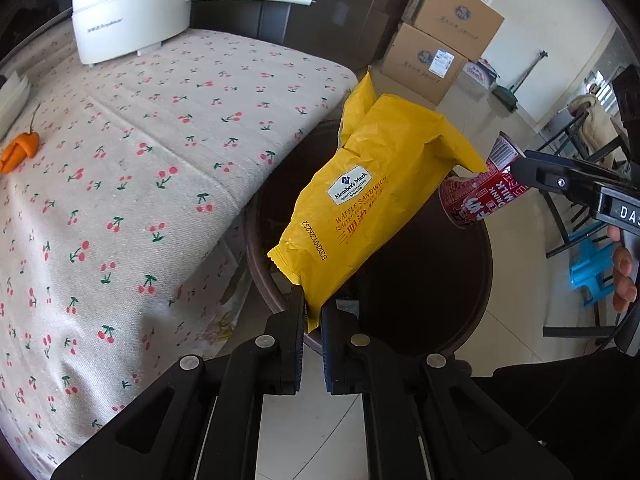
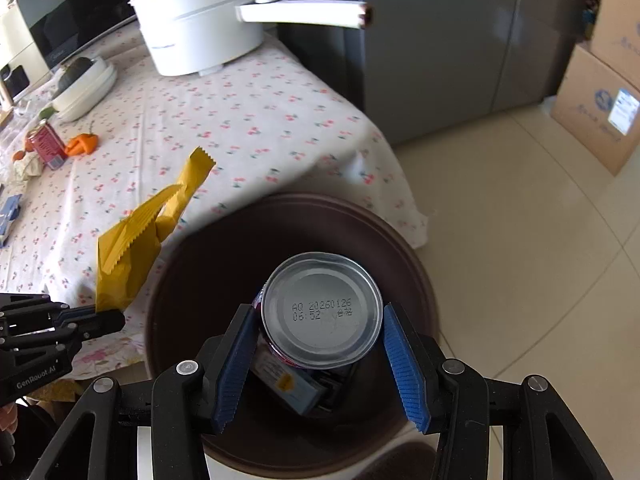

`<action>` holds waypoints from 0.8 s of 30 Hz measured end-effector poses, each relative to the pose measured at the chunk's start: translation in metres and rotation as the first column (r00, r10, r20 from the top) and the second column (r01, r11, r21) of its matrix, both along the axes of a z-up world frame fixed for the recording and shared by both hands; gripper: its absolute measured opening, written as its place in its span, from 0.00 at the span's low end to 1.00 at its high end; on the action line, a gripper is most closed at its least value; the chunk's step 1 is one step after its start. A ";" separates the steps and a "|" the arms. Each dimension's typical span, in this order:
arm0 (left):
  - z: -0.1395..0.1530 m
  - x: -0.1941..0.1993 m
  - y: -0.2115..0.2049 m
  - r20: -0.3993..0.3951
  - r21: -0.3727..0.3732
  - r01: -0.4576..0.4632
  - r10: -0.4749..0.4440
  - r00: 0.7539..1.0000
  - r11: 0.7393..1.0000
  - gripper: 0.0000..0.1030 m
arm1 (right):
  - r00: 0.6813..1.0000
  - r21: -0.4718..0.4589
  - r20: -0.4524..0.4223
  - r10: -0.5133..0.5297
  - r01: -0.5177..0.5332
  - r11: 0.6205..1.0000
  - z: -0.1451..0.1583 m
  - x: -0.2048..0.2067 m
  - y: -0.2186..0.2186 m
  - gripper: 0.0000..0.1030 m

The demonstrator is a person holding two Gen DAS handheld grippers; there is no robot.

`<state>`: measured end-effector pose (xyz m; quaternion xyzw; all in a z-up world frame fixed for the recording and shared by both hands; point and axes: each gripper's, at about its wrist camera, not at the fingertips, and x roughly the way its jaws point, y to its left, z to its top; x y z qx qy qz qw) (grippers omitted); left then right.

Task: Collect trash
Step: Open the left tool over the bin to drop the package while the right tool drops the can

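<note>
My left gripper (image 1: 312, 300) is shut on the bottom corner of a yellow snack bag (image 1: 372, 200), which hangs tilted above a dark brown round bin (image 1: 486, 280) beside the table. In the right wrist view the same bag (image 2: 128, 252) sticks up from the left gripper (image 2: 110, 318) at the bin's left edge. My right gripper (image 2: 317, 308) holds a red drink can (image 2: 324, 304) between its blue pads (image 2: 404, 364), silver base toward the camera, directly above the bin's (image 2: 424, 280) opening. The can (image 1: 480, 196) also shows in the left wrist view. A carton (image 2: 288, 380) lies inside the bin.
A table with a cherry-print cloth (image 2: 248, 120) carries a white electric pot (image 2: 200, 28), an orange item (image 2: 82, 144), another red can (image 2: 44, 142) and a white bowl (image 2: 86, 88). A grey fridge (image 2: 440, 40), cardboard boxes (image 1: 436, 52), a blue stool (image 1: 592, 268) and tiled floor (image 2: 520, 240) surround the bin.
</note>
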<state>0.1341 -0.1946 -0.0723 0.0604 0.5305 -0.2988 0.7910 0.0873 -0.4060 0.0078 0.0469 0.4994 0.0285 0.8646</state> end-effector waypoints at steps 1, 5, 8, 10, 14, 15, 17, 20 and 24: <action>-0.001 0.000 -0.002 0.005 0.004 0.011 -0.011 1.000 1.000 0.09 | 1.000 -0.001 -0.002 -0.004 0.004 1.000 0.000 -0.002 -0.002 0.54; 0.002 -0.004 -0.001 0.036 0.028 0.015 -0.016 0.999 0.999 0.52 | 1.000 -0.006 -0.006 -0.009 0.009 1.000 -0.002 -0.003 -0.005 0.54; 0.007 -0.008 0.004 0.063 0.021 0.015 -0.016 0.998 1.000 0.64 | 1.000 -0.007 -0.010 -0.012 0.012 1.000 -0.003 -0.004 -0.005 0.54; 0.009 -0.009 0.008 0.062 0.019 0.012 -0.013 0.998 1.000 0.65 | 1.000 -0.007 -0.012 -0.016 0.016 1.000 -0.004 -0.003 -0.004 0.54; 0.010 -0.010 0.021 0.056 0.028 -0.019 0.017 0.998 0.999 0.68 | 1.000 -0.012 -0.017 -0.014 0.014 1.000 -0.005 -0.003 -0.001 0.54; 0.010 -0.009 0.026 0.054 0.029 -0.029 0.028 0.998 0.999 0.68 | 1.000 -0.013 -0.019 -0.013 0.013 1.000 -0.006 -0.002 0.000 0.54; 0.011 -0.008 0.035 0.053 0.035 -0.056 0.054 0.997 0.998 0.72 | 1.000 -0.017 -0.023 -0.011 0.010 1.000 -0.007 -0.001 0.003 0.54; 0.014 -0.007 0.050 0.062 0.038 -0.097 0.094 0.994 0.995 0.75 | 1.000 -0.026 -0.030 -0.005 0.004 1.000 -0.009 0.002 0.007 0.54; 0.019 -0.004 0.073 0.072 0.036 -0.156 0.153 0.986 0.987 0.82 | 0.999 -0.033 -0.043 -0.001 0.000 0.999 -0.013 0.006 0.012 0.55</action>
